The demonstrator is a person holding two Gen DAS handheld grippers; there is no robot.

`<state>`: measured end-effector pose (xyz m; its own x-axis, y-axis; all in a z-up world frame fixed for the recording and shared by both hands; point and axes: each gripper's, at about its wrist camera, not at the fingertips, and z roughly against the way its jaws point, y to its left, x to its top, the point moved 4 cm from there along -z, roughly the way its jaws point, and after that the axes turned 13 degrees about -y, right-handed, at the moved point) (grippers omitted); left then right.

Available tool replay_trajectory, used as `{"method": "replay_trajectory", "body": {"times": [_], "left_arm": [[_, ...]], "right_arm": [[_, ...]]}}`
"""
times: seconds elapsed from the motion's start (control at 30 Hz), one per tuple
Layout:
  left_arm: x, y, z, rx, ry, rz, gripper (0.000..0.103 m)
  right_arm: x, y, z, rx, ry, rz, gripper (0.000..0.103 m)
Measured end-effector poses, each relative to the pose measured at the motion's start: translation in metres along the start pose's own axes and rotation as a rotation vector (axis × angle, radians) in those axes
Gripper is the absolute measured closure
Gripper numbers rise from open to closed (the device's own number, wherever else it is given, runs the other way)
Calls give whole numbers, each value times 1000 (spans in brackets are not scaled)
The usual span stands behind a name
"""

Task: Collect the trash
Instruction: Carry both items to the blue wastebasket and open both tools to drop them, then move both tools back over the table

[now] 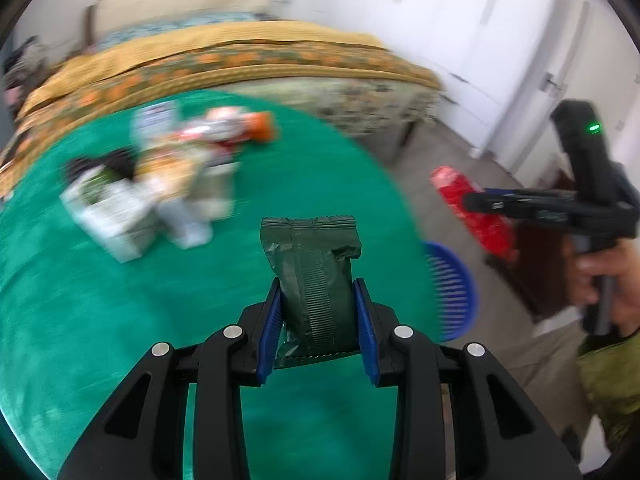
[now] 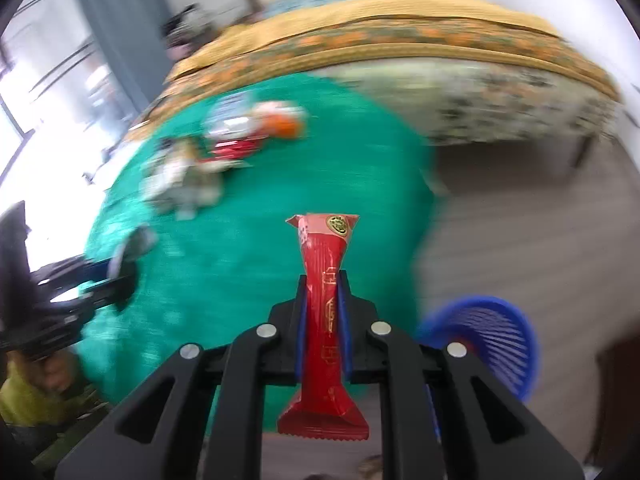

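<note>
Trash lies in a blurred heap (image 1: 160,176) of wrappers and small cartons on the far part of the round green desk (image 1: 80,340), and two pieces of it are off the surface in the claws. The left claw (image 1: 318,316) is clenched on a dark green wrapper (image 1: 316,276), its blue pads pressing both sides of the packet, which stands upright between them. The right claw (image 2: 323,320) is clenched on a red wrapper (image 2: 325,320), pinched narrow at its middle so that both crimped ends flare out above and below the pads.

Only the left wrist view shows the right claw from outside: it sits at the right edge, over the floor beside the desk, with the red wrapper (image 1: 472,208) sticking out from it and a hand (image 1: 604,280) around the handle below a green light. The right wrist view in turn shows the left claw (image 2: 120,264) at its left edge, over the desk, too blurred to read what it holds. That view also takes in a bright window (image 2: 48,120) on the left.

A blue slatted basket (image 2: 500,344) stands on the floor just beside the desk edge; in the left wrist view the basket (image 1: 452,292) is half hidden behind the desk rim. Its inside is too smeared to tell any contents. A bed with an orange-patterned cover (image 1: 240,60) runs behind the desk.
</note>
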<state>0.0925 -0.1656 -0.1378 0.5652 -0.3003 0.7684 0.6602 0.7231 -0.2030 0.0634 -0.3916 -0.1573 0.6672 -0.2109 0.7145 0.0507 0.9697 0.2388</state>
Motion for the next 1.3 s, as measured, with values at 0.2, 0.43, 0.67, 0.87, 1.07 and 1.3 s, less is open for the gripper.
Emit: {"method": "replay_trajectory", "body": {"times": [0.2, 0.43, 0.67, 0.87, 1.07, 1.3], "left_arm": [[-4, -107, -74, -143, 68, -53, 69], [-28, -190, -170, -209, 151, -110, 69], [-53, -214, -241, -211, 209, -136, 63], [-50, -214, -251, -185, 189, -121, 23], [-19, -200, -191, -138, 41, -136, 8], [-4, -144, -104, -21, -41, -133, 5]], "right_arm": [[-45, -112, 10, -192, -5, -139, 90], [-90, -195, 10, -259, -13, -286, 90], [-107, -227, 4, -239, -10, -385, 80], [-109, -243, 8, -245, -33, -429, 43], [-97, -234, 25, -314, -104, -397, 15], [-66, -181, 45, -437, -287, -166, 8]]}}
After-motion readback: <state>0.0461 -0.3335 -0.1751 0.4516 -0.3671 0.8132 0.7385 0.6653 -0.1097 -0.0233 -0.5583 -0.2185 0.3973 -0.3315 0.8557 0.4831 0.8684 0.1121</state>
